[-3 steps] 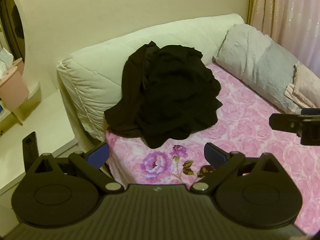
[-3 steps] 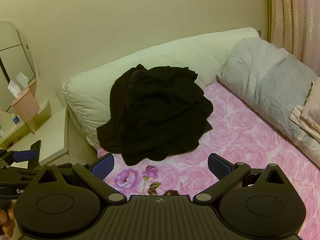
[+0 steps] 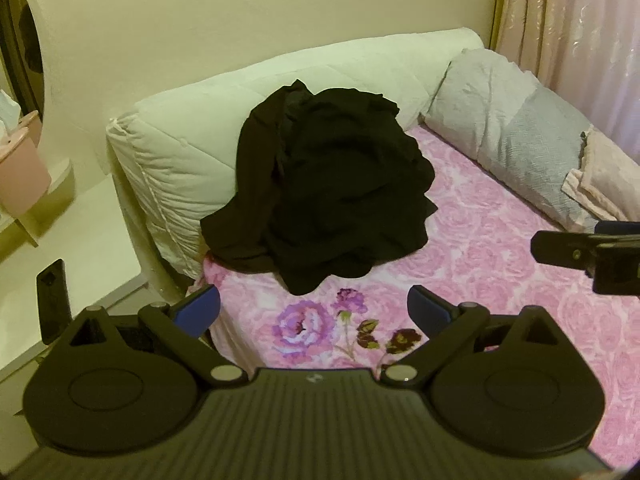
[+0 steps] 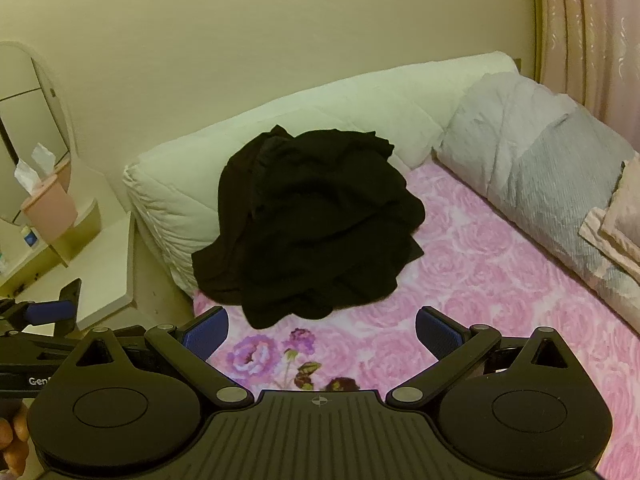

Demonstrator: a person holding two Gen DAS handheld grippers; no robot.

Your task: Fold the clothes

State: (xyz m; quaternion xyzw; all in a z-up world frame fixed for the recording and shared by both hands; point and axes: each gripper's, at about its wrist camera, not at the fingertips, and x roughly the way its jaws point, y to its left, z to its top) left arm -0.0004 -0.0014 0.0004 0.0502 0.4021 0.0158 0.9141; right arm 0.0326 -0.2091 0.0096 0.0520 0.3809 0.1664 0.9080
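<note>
A crumpled heap of black clothes (image 3: 332,192) (image 4: 316,224) lies on the pink rose-patterned bed sheet (image 3: 480,264) (image 4: 472,280), leaning partly on a white quilted pillow (image 3: 188,144) (image 4: 184,192). My left gripper (image 3: 314,306) hangs open above the near edge of the bed, short of the heap, with nothing between its blue pads. My right gripper (image 4: 322,330) is likewise open and empty, just in front of the heap. Part of the right gripper shows at the right edge of the left wrist view, and the left gripper's blue pad at the far left of the right wrist view.
A grey rolled duvet (image 3: 512,128) (image 4: 540,164) lies along the bed's far right with folded pink fabric (image 3: 604,180) on it. A white bedside table (image 3: 80,248) (image 4: 100,272) holds a pink tissue box (image 4: 48,204) and a mirror (image 4: 28,132). Pink curtains (image 3: 580,20) hang on the right.
</note>
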